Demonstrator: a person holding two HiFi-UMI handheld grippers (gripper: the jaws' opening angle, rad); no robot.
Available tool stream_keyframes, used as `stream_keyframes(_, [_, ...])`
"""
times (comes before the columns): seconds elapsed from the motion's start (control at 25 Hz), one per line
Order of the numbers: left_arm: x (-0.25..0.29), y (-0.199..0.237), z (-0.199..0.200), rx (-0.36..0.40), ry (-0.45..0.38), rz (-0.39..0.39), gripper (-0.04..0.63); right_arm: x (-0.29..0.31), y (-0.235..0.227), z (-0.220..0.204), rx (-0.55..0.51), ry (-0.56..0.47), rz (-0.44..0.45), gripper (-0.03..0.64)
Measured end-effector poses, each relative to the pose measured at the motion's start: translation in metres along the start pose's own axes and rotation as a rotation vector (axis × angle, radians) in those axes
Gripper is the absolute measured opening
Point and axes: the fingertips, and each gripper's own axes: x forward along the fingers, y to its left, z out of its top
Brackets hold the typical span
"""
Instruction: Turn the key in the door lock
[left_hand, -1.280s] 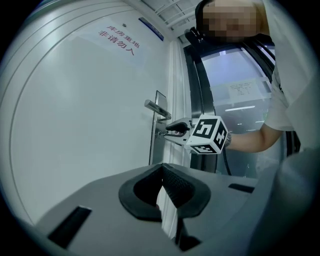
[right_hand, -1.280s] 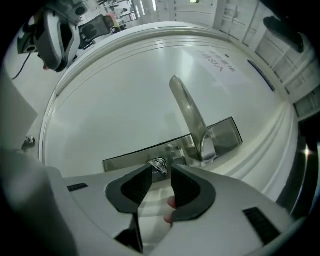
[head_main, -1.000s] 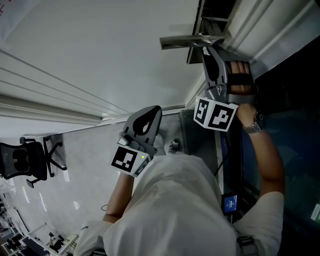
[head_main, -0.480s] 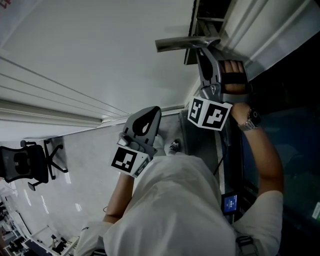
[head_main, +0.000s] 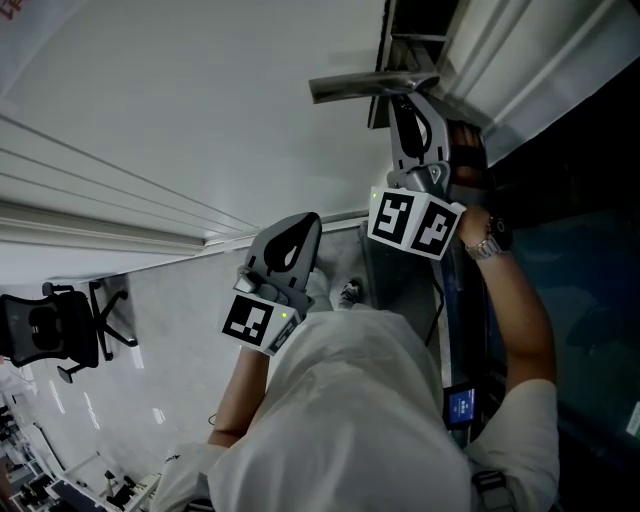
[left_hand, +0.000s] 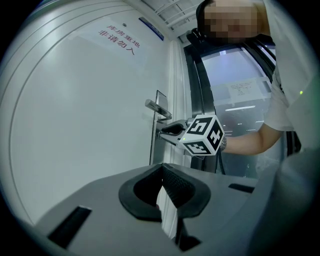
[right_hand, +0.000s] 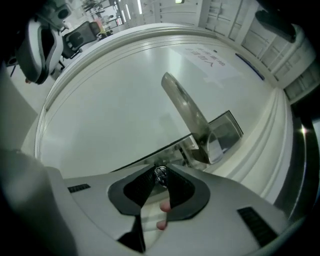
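The right tongs (right_hand: 160, 176), their jaws just closing, pinch the key (right_hand: 161, 173) in the lock under the lever handle (right_hand: 185, 107) at the door's (right_hand: 115, 95) edge, left tongs (left_hand: 163, 167) shut and idle, so I'd roll squarely about the key's shaft, gripping firmly.

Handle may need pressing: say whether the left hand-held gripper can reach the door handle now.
Probably yes: nothing stands between the left hand-held gripper and the door handle. The right hand-held gripper, jaws just closed further on the key, sits below the lever.
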Motion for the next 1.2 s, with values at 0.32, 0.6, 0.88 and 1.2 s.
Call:
stream_keyframes(0.32, [-0.002, 0.001, -0.002, -0.005, -0.003, 0.002, 0.005, 0.001, -0.002, 0.000, 0.123, 0.010, -0.005, 0.072])
stream_keyframes(0.6, [-0.002, 0.000, -0.001, -0.006, -0.002, -0.001, 0.005, 0.001, -0.009, -0.003, 0.376, 0.005, 0.005, 0.012])
stream_keyframes(0.88, [-0.003, 0.001, -0.002, -0.003, -0.001, 0.001, 0.005, 0.003, -0.014, -0.004, 0.712, -0.010, 0.038, 0.012])
stream_keyframes(1.2, [-0.002, 0.000, -0.001, 0.001, 0.002, -0.004, 0.005, 0.002, -0.019, -0.013, 1.168, -0.008, 0.096, 0.012])
